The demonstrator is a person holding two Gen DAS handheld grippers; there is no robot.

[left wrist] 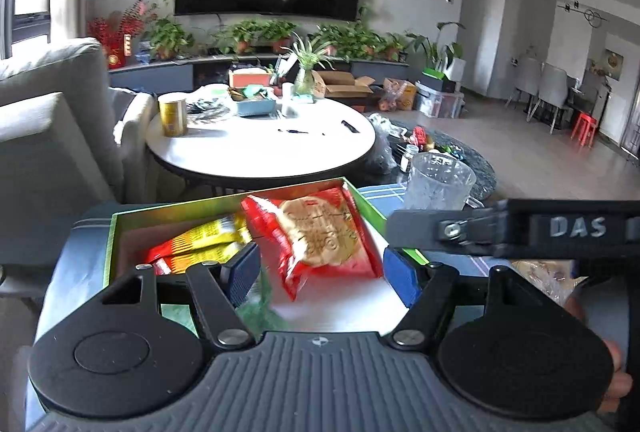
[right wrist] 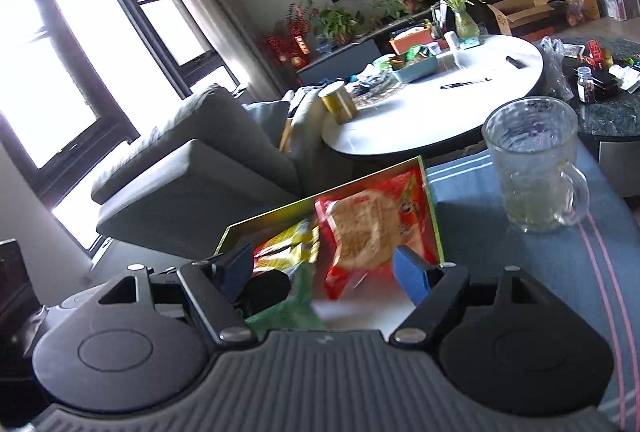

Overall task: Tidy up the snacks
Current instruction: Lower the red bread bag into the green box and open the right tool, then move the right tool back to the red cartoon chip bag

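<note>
The bench (right wrist: 560,272) has a blue striped cloth on it, and the green-rimmed box (left wrist: 168,209) sits there with the snacks inside. A red cracker packet (left wrist: 320,236) leans at the box's right end, yellow packets (left wrist: 208,244) next to it on the left. A glass mug (right wrist: 532,167) stands just right of the box. Left gripper (left wrist: 320,276) and right gripper (right wrist: 332,272) both hang over the box, jaws released, gripping nothing.

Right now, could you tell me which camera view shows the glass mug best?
The right wrist view: the glass mug stands whole and unobstructed on the blue cloth, handle visible. In the left wrist view only its upper part shows; the right gripper's black arm hides its base.
</note>
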